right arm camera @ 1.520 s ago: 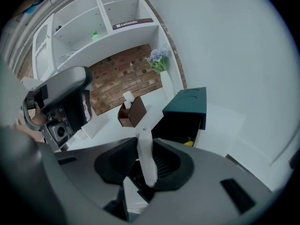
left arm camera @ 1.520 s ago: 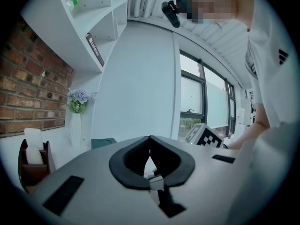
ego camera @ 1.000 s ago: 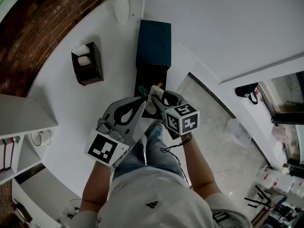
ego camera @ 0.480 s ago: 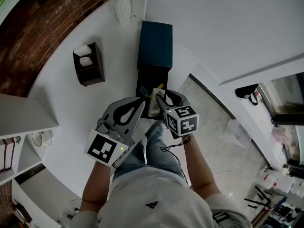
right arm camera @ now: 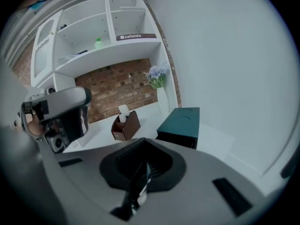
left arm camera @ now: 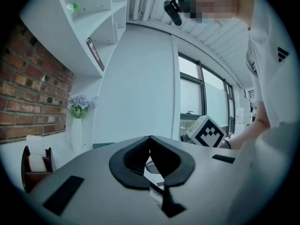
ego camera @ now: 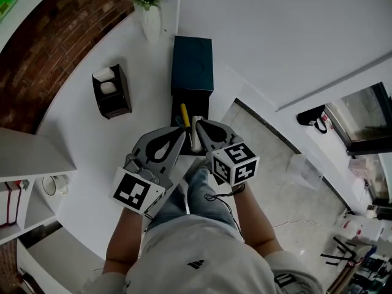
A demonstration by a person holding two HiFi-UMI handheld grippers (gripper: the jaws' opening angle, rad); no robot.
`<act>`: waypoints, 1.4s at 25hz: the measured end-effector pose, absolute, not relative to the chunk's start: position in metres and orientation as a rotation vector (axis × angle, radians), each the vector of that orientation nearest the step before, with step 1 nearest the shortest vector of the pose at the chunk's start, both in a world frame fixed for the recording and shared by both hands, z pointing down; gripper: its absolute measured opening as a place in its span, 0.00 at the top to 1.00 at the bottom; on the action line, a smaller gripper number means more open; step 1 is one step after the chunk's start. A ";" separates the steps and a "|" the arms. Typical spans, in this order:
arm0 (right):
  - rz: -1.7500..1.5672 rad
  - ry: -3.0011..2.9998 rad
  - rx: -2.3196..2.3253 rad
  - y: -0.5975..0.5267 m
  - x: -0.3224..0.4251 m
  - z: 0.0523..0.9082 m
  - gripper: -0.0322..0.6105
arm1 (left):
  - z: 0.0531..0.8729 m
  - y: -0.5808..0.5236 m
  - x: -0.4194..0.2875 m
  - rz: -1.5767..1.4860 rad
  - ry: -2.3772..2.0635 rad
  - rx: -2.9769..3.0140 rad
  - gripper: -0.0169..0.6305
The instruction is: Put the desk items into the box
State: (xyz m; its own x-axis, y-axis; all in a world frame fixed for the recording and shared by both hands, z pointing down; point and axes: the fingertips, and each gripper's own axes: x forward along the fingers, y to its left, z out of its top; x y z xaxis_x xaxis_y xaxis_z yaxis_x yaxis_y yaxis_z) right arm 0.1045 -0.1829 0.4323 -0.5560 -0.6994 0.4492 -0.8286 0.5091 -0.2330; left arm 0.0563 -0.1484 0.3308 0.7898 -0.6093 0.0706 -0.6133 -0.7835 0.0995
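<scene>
- A white curved worktop (ego camera: pixel 92 152) runs under a brick wall, with a vase (ego camera: pixel 150 20) of flowers and a dark tissue holder (ego camera: pixel 110 90) standing well apart from the work.
- The dark teal box (ego camera: pixel 192 63) sits at the worktop's near edge with its open part toward the person. A yellow stick (ego camera: pixel 184 115) lies in it.
- The right hand-held gripper (ego camera: pixel 197 127) carried a pale item (ego camera: pixel 195 138) between wide jaws a second ago. Its jaws have just been closing and now meet with nothing between them, and it has risen off the box.
- The pale item now appears to lie in the box's open part, just beside that gripper's tips, so this item looks delivered.
- The left hand-held gripper (ego camera: pixel 181 133) hovers level beside the box, jaws together and empty, and has hardly moved.
- No loose desk items show elsewhere on the worktop, so closing the box is probably the next step.
</scene>
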 end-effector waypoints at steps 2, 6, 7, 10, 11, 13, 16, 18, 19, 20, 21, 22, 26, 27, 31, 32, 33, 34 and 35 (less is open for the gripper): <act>0.586 -2.502 1.289 -0.179 0.101 0.416 0.94 | 0.327 -0.146 0.058 0.041 -0.966 2.873 0.95; 0.518 -2.577 1.305 -0.166 0.096 0.386 0.94 | 0.322 -0.140 0.064 0.028 -0.931 2.897 0.95; 0.504 -2.593 1.306 -0.163 0.095 0.379 0.94 | 0.321 -0.138 0.066 0.028 -0.921 2.901 0.95; 0.460 -2.639 1.321 -0.152 0.094 0.360 0.94 | 0.319 -0.132 0.071 0.029 -0.887 2.917 0.95; 0.445 -2.652 1.328 -0.148 0.095 0.354 0.94 | 0.318 -0.130 0.073 0.028 -0.876 2.923 0.95; 0.418 -2.677 1.346 -0.141 0.096 0.343 0.94 | 0.317 -0.126 0.076 0.025 -0.857 2.932 0.95; 0.383 -2.706 1.370 -0.131 0.098 0.330 0.94 | 0.314 -0.121 0.079 0.023 -0.836 2.940 0.95; 0.352 -2.720 1.379 -0.125 0.099 0.323 0.94 | 0.313 -0.118 0.081 0.024 -0.823 2.946 0.95; 0.336 -2.725 1.381 -0.123 0.099 0.320 0.94 | 0.313 -0.117 0.081 0.025 -0.818 2.949 0.95; 0.322 -2.729 1.383 -0.120 0.099 0.318 0.94 | 0.312 -0.116 0.081 0.028 -0.813 2.952 0.95; 0.313 -2.731 1.386 -0.117 0.099 0.317 0.94 | 0.312 -0.115 0.081 0.030 -0.810 2.954 0.95; 0.306 -2.733 1.390 -0.115 0.099 0.316 0.94 | 0.313 -0.114 0.082 0.032 -0.807 2.956 0.95; 0.298 -2.732 1.404 -0.107 0.099 0.314 0.94 | 0.312 -0.111 0.082 0.032 -0.799 2.960 0.95; 0.295 -2.731 1.405 -0.106 0.099 0.314 0.94 | 0.312 -0.111 0.082 0.031 -0.798 2.960 0.95; 0.279 -2.733 1.405 -0.102 0.099 0.312 0.94 | 0.312 -0.110 0.083 0.030 -0.793 2.963 0.95; 0.277 -2.734 1.404 -0.102 0.100 0.312 0.94 | 0.311 -0.110 0.084 0.030 -0.792 2.964 0.95; 0.275 -2.734 1.404 -0.101 0.100 0.311 0.94 | 0.311 -0.110 0.084 0.031 -0.791 2.964 0.95; 0.275 -2.734 1.405 -0.101 0.100 0.311 0.94 | 0.311 -0.110 0.085 0.032 -0.790 2.964 0.95; 0.275 -2.734 1.406 -0.100 0.101 0.311 0.94 | 0.311 -0.110 0.085 0.031 -0.789 2.964 0.95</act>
